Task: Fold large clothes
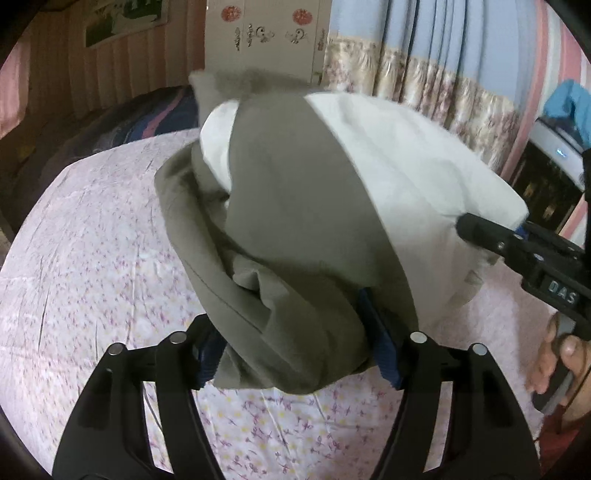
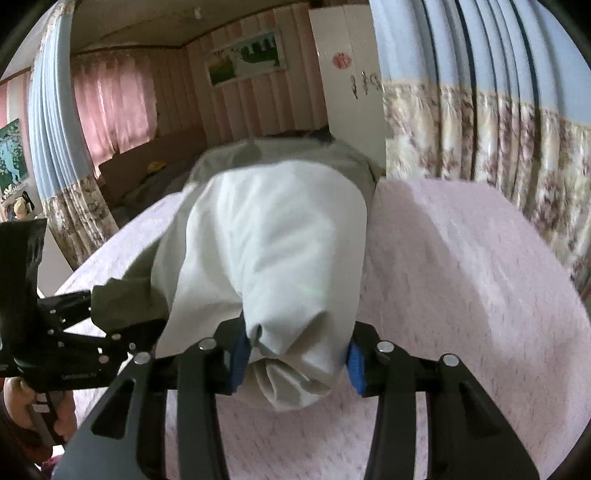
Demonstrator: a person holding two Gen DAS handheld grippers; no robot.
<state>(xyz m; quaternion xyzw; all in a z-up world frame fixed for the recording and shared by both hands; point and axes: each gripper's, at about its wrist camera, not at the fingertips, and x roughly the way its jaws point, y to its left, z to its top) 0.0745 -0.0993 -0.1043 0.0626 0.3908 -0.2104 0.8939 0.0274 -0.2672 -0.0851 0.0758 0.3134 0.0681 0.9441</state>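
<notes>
A large olive-grey garment with a white lining (image 1: 295,206) is lifted above the bed; a grey fur trim shows at its far end. My left gripper (image 1: 295,343) is shut on a bunched olive edge of it. My right gripper (image 2: 295,358) is shut on a bunched white edge (image 2: 280,258). The right gripper also shows in the left wrist view (image 1: 476,227), clamped on the white side. The left gripper shows in the right wrist view (image 2: 122,325), at the olive part (image 2: 122,302).
The bed has a pink floral sheet (image 1: 92,240), also in the right wrist view (image 2: 461,277). Floral and blue curtains (image 1: 424,74) hang behind. A white wardrobe (image 1: 266,33) stands at the back. A dark quilt (image 1: 122,122) lies at the bed's far left.
</notes>
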